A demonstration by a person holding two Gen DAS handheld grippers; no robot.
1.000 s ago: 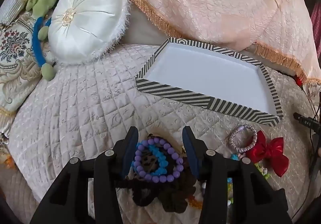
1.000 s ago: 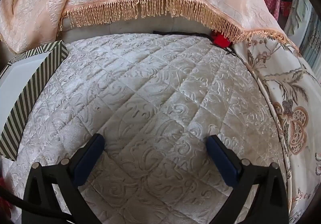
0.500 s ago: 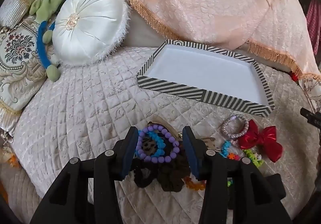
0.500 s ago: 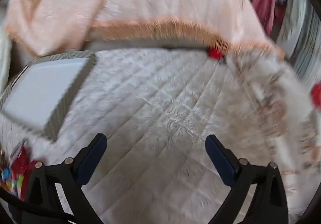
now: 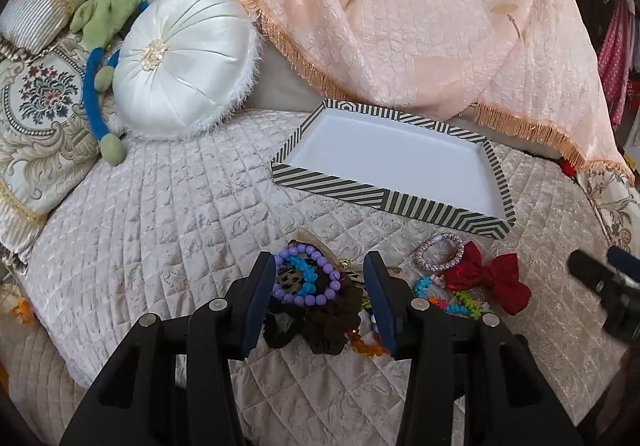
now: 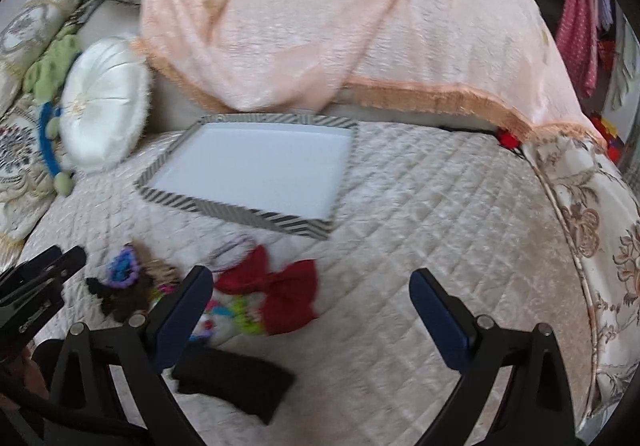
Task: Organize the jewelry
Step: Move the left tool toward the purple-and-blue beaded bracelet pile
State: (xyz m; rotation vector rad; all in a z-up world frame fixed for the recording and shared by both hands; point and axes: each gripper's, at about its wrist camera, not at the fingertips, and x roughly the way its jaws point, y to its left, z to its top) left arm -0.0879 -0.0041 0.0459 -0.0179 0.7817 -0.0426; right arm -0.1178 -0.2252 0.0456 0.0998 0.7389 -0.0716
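Quilted cream bedspread (image 5: 168, 214), striped shallow tray (image 5: 384, 202) white inside, nothing in it.
We note our left gripper (image 5: 320, 296) fingers apart above the purple bead bracelet (image 5: 308, 274) in the jewelry heap; right gripper (image 6: 310, 310) fingers wide apart, empty, near the red fabric bow (image 6: 280, 294).

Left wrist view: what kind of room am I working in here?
Most likely a bedroom: the work surface is a quilted bedspread, decorative pillows such as the round satin cushion lie at its head, and clothes hang at the far right.
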